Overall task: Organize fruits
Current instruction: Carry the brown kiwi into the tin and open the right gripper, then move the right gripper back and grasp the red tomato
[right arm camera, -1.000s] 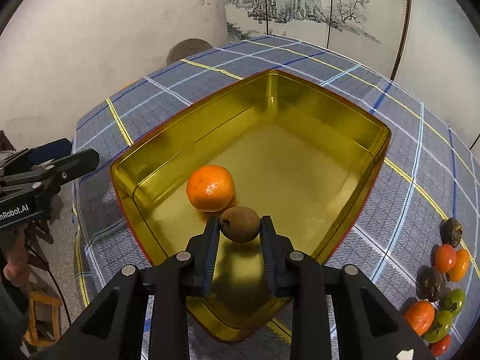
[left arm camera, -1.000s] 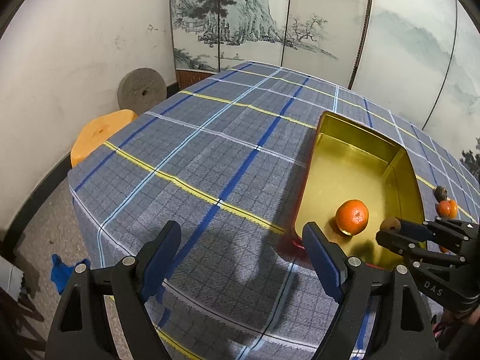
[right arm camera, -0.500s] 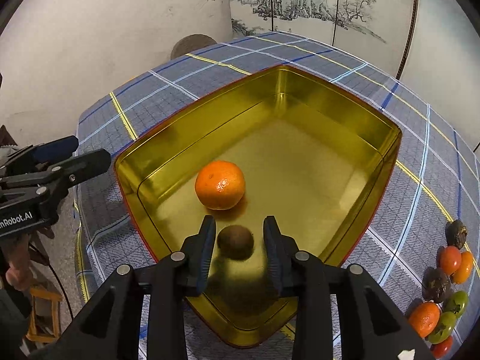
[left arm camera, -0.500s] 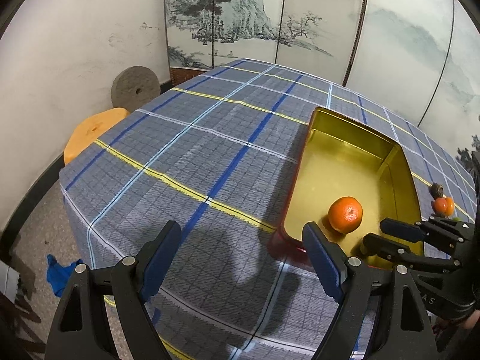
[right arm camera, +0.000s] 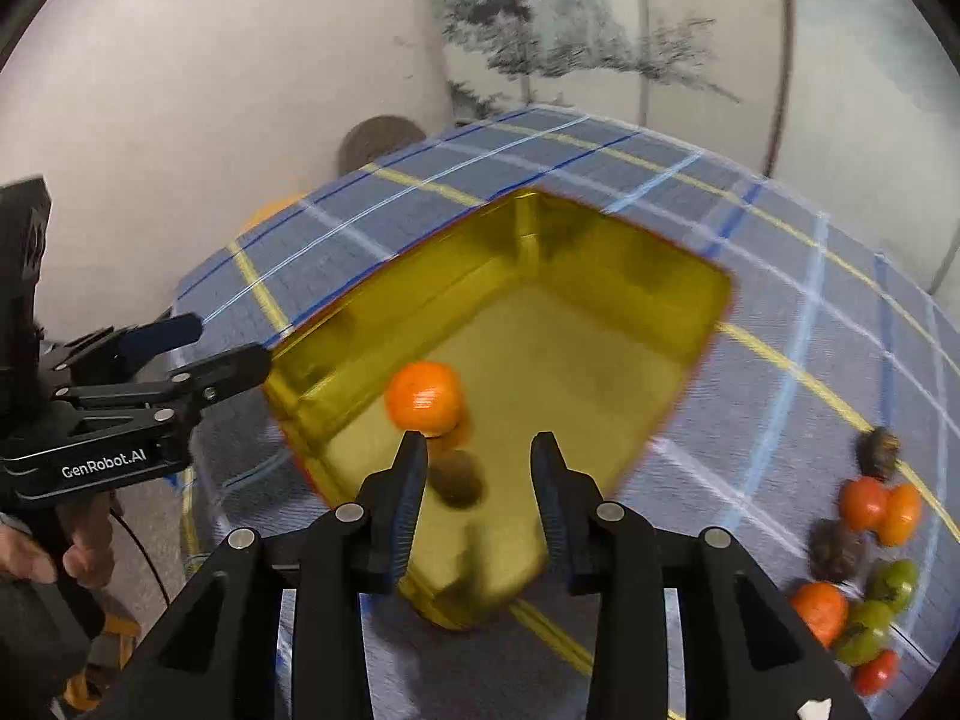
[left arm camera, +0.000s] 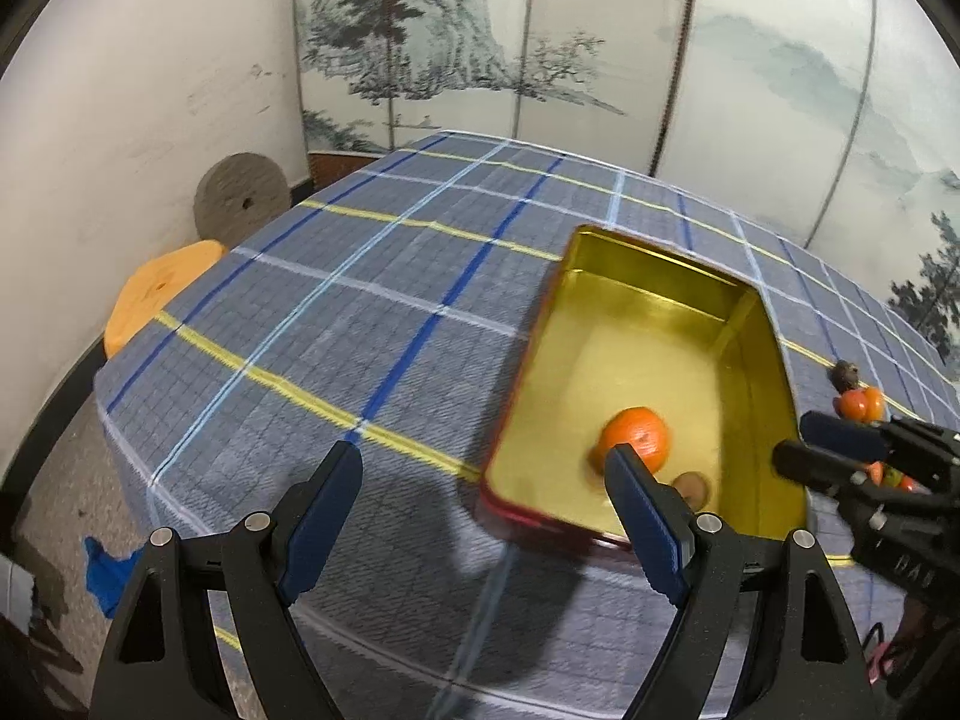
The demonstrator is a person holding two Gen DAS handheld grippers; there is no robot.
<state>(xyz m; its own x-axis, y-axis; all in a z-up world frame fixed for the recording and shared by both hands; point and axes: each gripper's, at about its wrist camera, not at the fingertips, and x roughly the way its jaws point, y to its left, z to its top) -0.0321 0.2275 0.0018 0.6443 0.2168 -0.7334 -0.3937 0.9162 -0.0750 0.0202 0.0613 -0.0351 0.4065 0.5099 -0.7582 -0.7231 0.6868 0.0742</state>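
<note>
A gold tin tray [right arm camera: 600, 264] [left arm camera: 654, 288] with a red outside sits on the plaid tablecloth. In it lie an orange mandarin [right arm camera: 424, 399] [left arm camera: 637, 437] and a brown kiwi [right arm camera: 457, 478] [left arm camera: 693, 487] just in front of it. My right gripper [right arm camera: 480, 468] is open and empty, raised above the tray's near corner, over the kiwi. My left gripper [left arm camera: 486, 510] is open and empty, above the cloth left of the tray's near end. A pile of loose fruits [right arm camera: 864, 564] [left arm camera: 858, 399], orange, red, green and dark brown, lies on the cloth right of the tray.
The table edge [left arm camera: 138, 420] drops off at the left, with an orange stool [left arm camera: 156, 294] and a grey stone disc [left arm camera: 240, 198] beside the wall. A painted folding screen [left arm camera: 540, 48] stands behind the table. The blue checked cloth [left arm camera: 360, 300] stretches left of the tray.
My right gripper let go of the kiwi, which now lies in the tray by the mandarin. Its jaws opened wider and it drew back and up. The left gripper stayed open, shifting slightly.
</note>
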